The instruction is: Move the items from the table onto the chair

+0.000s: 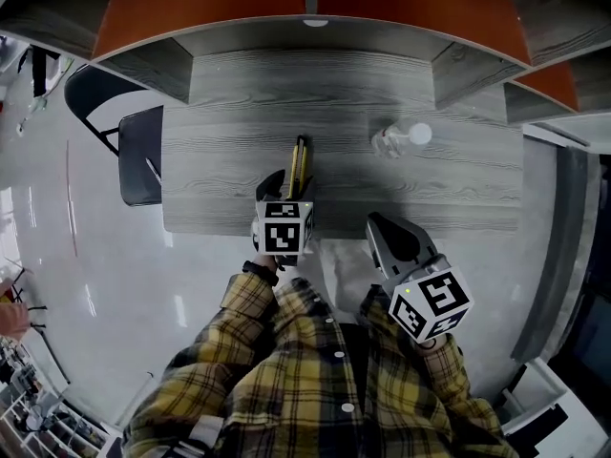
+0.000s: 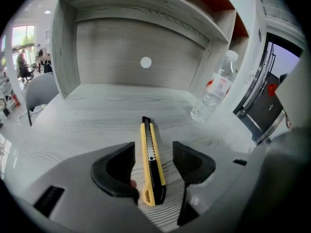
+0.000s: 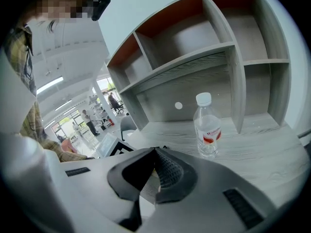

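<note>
Nearest me, my left tongs (image 2: 153, 153) stand spread wide, one dark, rounded pad on either side of a box cutter (image 2: 147, 144). Neither pad touches it. The cutter is slim and straight, with a yellow plastic shell and a black slider, and it lies flat on the bench (image 2: 97, 115) pointing away from me. My right tongs (image 3: 155, 153) are pressed together with nothing between their ribbed pads, and they hang near the bench's front edge. Farther back to the right, a clear plastic water bottle (image 3: 207, 127) with a white cap and a red-and-white label stands upright. The bench top is pale grey wood grain. Behind it rise matching shelves (image 3: 214, 47) with orange back panels. A dark chair (image 1: 140, 156) sits at the bench's left end on a glossy pale floor (image 1: 86, 256).
</note>
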### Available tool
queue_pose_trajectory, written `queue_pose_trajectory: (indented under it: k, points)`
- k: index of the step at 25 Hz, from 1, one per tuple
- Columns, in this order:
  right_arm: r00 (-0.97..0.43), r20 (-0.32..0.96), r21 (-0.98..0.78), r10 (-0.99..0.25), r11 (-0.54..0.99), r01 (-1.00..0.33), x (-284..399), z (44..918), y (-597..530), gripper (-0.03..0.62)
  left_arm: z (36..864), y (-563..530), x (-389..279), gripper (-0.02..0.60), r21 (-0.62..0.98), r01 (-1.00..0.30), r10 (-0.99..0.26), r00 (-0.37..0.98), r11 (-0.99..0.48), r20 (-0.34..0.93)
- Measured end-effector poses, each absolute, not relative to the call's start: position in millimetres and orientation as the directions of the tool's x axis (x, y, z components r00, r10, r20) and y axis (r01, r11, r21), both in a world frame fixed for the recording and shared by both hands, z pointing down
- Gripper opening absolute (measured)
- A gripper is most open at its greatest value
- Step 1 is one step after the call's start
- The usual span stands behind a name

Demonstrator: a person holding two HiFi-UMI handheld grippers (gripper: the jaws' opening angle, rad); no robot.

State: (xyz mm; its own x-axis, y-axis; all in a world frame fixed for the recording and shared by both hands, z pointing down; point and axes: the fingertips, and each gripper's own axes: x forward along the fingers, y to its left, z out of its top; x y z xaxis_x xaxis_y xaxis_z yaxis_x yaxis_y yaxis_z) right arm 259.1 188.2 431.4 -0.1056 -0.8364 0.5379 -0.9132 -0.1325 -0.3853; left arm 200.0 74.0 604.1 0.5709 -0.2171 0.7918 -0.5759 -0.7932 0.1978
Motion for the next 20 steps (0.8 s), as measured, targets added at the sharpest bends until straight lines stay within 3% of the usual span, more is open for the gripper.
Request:
queue_pose_trajectory:
  k: [7,10,20]
  points:
    - [-0.099,0.541,-0.412,-0.835,-0.161,-0.897,268,438,199,0.017,629,82,191,0.234,0.150,-0.609,-0.219,0.489,-0.779,0.844]
    - [-0.102,0.535,-0.417,-0.839,-0.156,-0.896,269,439,200,0.017,634,80,187,0.177,0.071,-0.620,-0.274,0.443,-0.781,0.854]
    - [-0.127,0.524,-0.417,-0.842,-0.123,-0.901,276,435,201,0.017,631,88,193,0.120,0.069,-0.618,-0.259,0.425,-0.783,0.867]
